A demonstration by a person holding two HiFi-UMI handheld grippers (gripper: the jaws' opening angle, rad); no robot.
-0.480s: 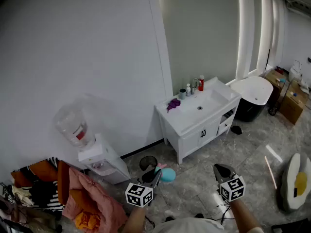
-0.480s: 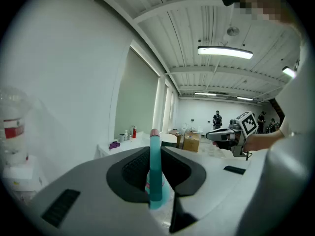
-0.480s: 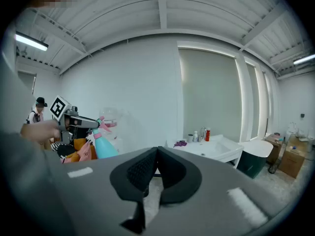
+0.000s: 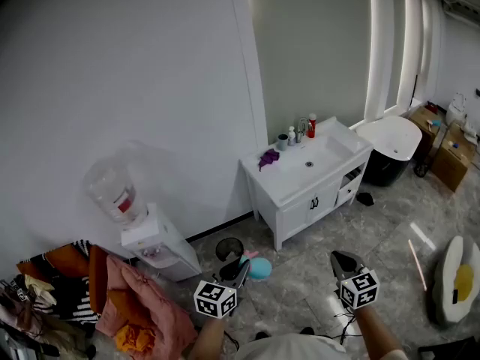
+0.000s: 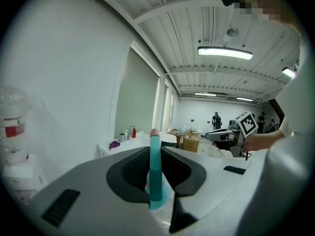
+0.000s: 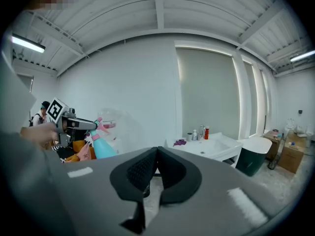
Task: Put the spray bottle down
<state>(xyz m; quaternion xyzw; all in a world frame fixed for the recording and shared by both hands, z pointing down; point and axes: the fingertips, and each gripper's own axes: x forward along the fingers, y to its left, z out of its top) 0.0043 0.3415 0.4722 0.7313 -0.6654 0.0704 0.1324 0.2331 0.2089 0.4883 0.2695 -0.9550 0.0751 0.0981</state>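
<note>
Left tool (image 5: 155, 151) pinches spray bottle (image 5: 154, 176) at its top; right tool (image 6: 156, 162) pressed together, empty. Likely light, slick plastic; narrow top suits gripping.

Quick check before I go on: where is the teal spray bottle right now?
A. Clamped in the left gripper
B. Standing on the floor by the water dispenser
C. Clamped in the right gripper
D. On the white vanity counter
A: the left gripper view shows the spray bottle clamped between the jaws of the left gripper, while the right gripper has its jaws together on nothing.
</note>
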